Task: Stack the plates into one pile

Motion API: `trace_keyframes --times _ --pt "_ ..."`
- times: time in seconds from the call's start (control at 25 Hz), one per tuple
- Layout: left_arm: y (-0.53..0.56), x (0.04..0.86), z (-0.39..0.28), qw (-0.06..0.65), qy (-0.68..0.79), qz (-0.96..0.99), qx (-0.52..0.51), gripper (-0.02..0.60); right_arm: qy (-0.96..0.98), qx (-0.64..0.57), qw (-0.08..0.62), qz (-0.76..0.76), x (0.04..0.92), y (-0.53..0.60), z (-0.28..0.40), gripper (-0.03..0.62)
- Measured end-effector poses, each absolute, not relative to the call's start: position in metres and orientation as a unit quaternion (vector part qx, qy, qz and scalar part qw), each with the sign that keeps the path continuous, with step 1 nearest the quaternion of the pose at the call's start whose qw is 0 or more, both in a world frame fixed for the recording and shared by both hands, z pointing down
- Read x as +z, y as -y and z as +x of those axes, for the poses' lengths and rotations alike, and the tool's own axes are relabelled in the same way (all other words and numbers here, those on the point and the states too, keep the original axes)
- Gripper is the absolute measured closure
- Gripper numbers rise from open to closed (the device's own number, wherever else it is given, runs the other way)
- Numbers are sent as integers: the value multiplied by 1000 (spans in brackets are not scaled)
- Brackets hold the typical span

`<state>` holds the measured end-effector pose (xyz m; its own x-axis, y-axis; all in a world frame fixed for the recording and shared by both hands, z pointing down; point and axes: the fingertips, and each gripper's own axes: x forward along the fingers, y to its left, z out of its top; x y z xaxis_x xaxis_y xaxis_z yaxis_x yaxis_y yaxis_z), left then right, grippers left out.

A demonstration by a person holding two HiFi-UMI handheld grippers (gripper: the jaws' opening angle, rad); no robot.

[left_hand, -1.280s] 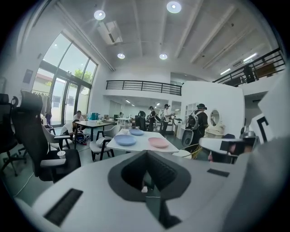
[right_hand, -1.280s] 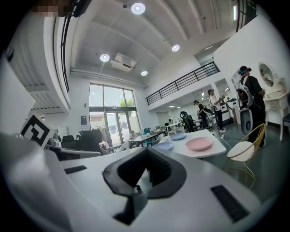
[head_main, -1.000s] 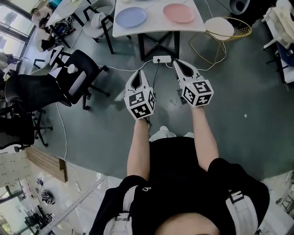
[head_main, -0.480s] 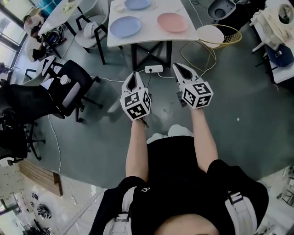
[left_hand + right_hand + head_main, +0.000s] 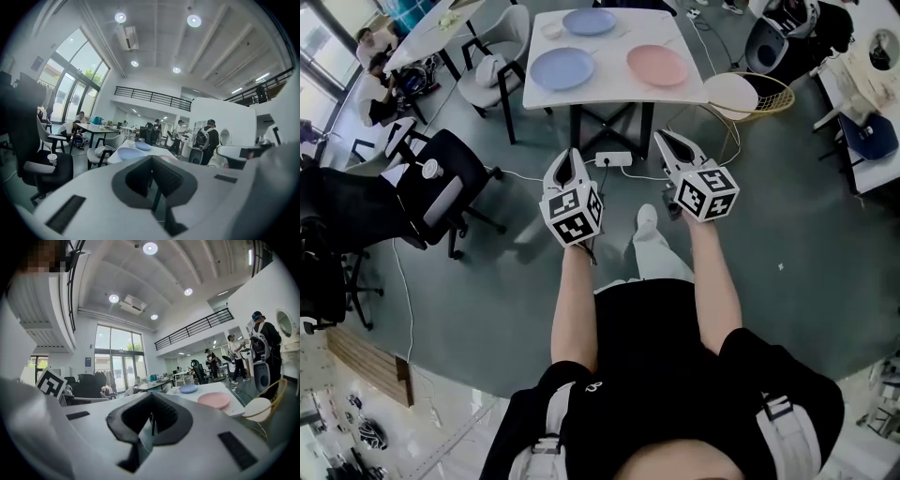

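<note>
Nearest me, the person's bare forearms [image 5: 572,300] reach out over the grey floor, each ending in a gripper. The left gripper [image 5: 573,159] has its jaws pressed together with nothing between them. The right gripper [image 5: 666,141] is likewise closed and empty. Both point toward the table, well short of it.

On the floor just past their tips lies a power strip [image 5: 614,159], seen only in the head view. Beyond it stands the white table [image 5: 609,56] with three plates lying apart, unstacked. A large blue plate [image 5: 562,68] is on the left, a pink plate [image 5: 657,65] on the right, and a small blue plate [image 5: 589,21] toward the far edge.

The left gripper view shows the two blue plates clearly. The right gripper view shows the pink one and one blue, plus the left gripper's marker cube [image 5: 50,383] off to its side.

Right of the table, a white disc [image 5: 729,92] rests on a gold wire stand [image 5: 783,84]. Farther back, only the gripper views show people standing, one wearing a backpack [image 5: 202,139].
</note>
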<state>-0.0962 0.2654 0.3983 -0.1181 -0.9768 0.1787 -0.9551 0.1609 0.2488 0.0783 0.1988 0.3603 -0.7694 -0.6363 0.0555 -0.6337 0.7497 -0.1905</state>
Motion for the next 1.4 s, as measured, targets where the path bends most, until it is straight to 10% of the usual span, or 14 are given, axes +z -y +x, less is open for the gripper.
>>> trace_keyframes --times 0.68,1.4 --pt "-125 389 -128 115 765 632 49 569 -944 -143 61 -290 347 -25 28 586" --pt "21 442 -170 195 826 527 45 569 -968 -180 -65 -162 417 135 -71 586"
